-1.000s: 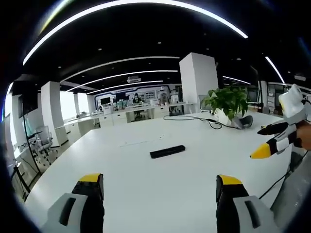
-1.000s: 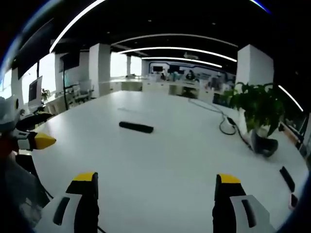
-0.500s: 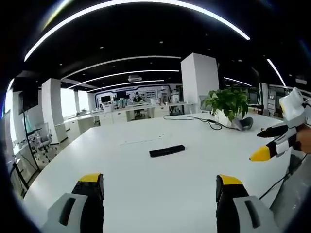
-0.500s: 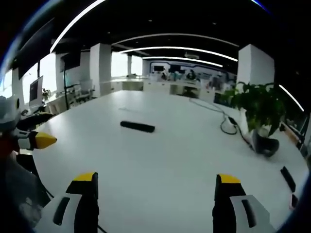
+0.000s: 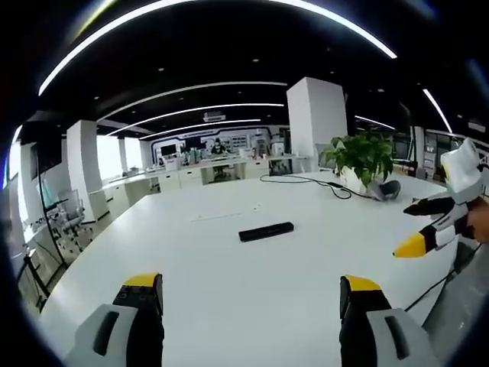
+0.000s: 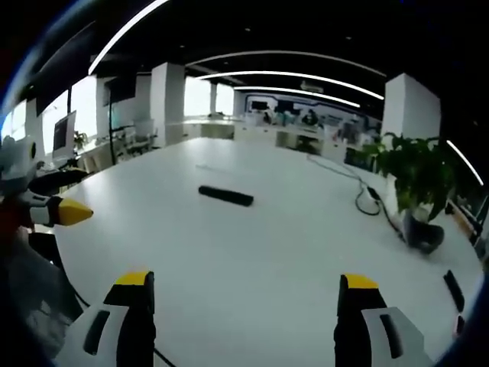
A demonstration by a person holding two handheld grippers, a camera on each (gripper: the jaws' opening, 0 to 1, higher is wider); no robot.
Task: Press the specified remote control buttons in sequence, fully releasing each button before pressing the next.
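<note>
A black remote control (image 5: pixel 265 231) lies flat near the middle of a large white surface (image 5: pixel 229 290), well apart from both hand-held grippers and touched by neither.

The left hand-held gripper (image 5: pixel 252 306) hovers above the near part of the surface with its 2 yellow-tipped jaws spread wide and nothing between them. The right hand-held gripper (image 6: pixel 241 306) is held the same way, jaws wide apart and empty. In the left gripper view the right one also enters from the right edge, its yellow tip pointing inward.

The step in hand looks like the approach to the remote. To do it well, 1 gripper should probably close its jaws to make a single narrow tip, come down squarely over the chosen button, press straight down and lift fully clear before the next press. The remote is thin and light, so a slanted push could slide it across the smooth top. From here the buttons are too small to make out.

The surface is glossy white. A potted green plant (image 6: pixel 409 172) stands toward 1 side, with a dark cable (image 6: pixel 367 200) trailing beside it. The room is a big open office with white columns, curved ceiling light strips and desks along the far wall.
</note>
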